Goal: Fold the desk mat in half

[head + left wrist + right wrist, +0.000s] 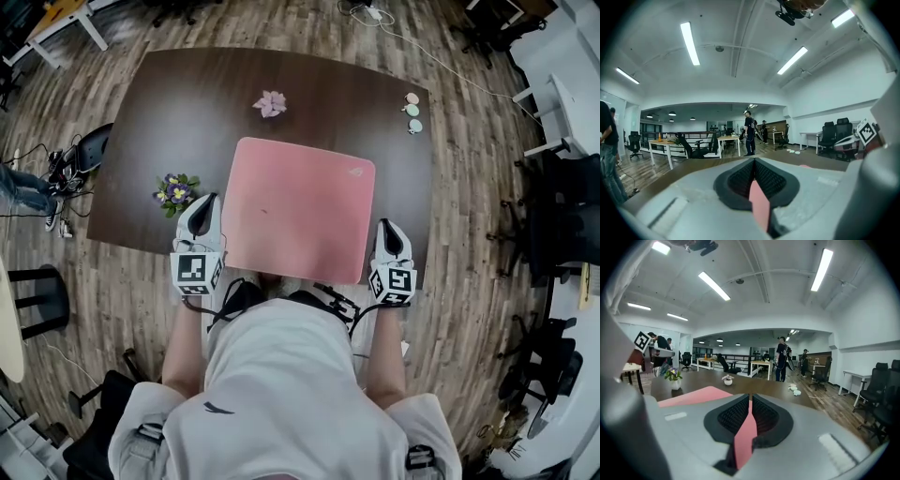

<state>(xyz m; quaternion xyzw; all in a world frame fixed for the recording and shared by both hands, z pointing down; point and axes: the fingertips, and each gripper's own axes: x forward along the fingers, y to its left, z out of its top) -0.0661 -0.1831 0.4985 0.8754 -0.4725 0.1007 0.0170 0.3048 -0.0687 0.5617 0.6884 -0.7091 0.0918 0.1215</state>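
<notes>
Head view: the pink desk mat [300,202] lies spread on the bench [169,112] and reaches its near edge. Your left gripper [208,202] is at the mat's near left corner and your right gripper [387,227] at its near right corner. Left and right gripper views: each pair of jaws is pressed together, pinching a thin pink strip of mat. A potted flower [175,191] stands just beside the left gripper.

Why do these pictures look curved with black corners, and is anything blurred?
Head view: the wide lens bows the table outline; light is even and the desk mat looks sharp. Left gripper view: black rim all round, ceiling strip lights glare white, near foreground soft. Right gripper view: same dark rim; the desk mat up close is slightly blurred.
</notes>
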